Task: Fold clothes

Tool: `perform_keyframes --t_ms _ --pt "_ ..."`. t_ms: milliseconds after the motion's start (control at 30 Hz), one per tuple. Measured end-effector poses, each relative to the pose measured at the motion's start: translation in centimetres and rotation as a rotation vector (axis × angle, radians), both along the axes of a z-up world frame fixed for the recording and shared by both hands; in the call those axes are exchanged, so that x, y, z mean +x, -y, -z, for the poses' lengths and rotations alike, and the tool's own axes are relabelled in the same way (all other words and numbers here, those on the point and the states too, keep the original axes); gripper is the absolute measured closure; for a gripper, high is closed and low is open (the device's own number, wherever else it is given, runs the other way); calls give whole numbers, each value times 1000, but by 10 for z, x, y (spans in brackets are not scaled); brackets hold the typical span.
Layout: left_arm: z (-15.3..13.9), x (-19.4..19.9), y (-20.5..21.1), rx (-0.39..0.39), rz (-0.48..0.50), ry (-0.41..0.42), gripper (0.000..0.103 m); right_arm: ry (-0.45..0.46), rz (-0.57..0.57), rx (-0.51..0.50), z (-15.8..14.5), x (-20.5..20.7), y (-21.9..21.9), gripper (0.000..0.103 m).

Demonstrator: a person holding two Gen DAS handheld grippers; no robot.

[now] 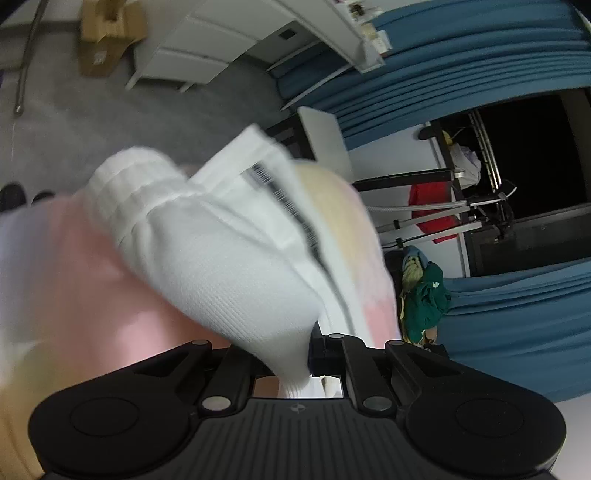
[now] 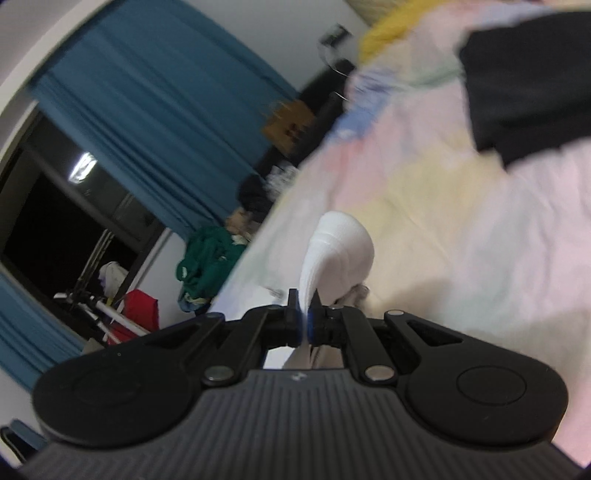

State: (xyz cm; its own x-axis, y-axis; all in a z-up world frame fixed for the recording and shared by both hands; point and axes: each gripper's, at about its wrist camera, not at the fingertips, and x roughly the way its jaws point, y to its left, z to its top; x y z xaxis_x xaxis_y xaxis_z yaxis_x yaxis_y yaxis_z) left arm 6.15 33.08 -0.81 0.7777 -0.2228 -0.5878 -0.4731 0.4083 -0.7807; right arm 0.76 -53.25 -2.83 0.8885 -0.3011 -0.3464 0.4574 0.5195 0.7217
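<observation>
Left tool point(image 1: 310, 354) pinching a white ribbed knit sock point(image 1: 229, 254), jaws pressed nearly together on the fabric; sock bulging up and away from the tips, filling the centre of the left wrist view, motion-blurred. Barcode label strip point(image 1: 288, 199) along the sock's upper right edge. Sock raised off the pastel pink-and-yellow bedsheet point(image 1: 74, 280), which lies behind and below it.

Right tool point(image 2: 303, 314) pressed together on a thin fold of white knit sock fabric point(image 2: 340, 247), blue pads on both sides of the cloth; rounded end standing above the tips, over the bedsheet point(image 2: 461, 229). Cannot tell whether both tools hold one sock or two.

Bed edge running diagonally in the right wrist view, from lower centre to upper right. Black garment point(image 2: 524, 92) on the sheet at upper right, well apart from the sock; yellow cloth point(image 2: 384, 33) at the top edge. Sheet between sock and black garment bare.

Beyond the bed edge: crumpled green garment pile point(image 2: 207, 258), blue pleated curtains point(image 2: 155, 122), dark window point(image 2: 55, 221), red cloth on a metal drying rack point(image 2: 136, 314), brown cardboard box point(image 2: 288, 125). Grey floor point(image 1: 147, 110) open in the left wrist view, with a white drawer unit point(image 1: 192, 48) further off.
</observation>
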Motion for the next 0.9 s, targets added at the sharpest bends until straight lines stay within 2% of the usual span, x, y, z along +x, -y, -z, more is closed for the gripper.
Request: perform_keyframes --t_ms 200,300,433,533,667,767,900 --pt "-39 66 2 61 -12 -5 94 -3 -11 -51 -35 70 5 97" --pt "-46 117 0 68 -27 -16 94 -43 -19 -105 -46 128 9 97" --pt "-36 211 2 117 -34 -60 94 -101 -45 -194 -48 217 6 97" --pt "-13 279 4 168 -29 -119 93 -159 -61 -240 -33 283 -5 97" --pt "28 341 6 221 -6 -197 93 -291 -71 -322 10 353 -18 97" --pt "59 365 10 240 11 -231 92 -372 -79 -340 48 381 -18 97" --pt "78 374 12 258 44 -211 83 -372 -140 -322 71 387 -12 93"
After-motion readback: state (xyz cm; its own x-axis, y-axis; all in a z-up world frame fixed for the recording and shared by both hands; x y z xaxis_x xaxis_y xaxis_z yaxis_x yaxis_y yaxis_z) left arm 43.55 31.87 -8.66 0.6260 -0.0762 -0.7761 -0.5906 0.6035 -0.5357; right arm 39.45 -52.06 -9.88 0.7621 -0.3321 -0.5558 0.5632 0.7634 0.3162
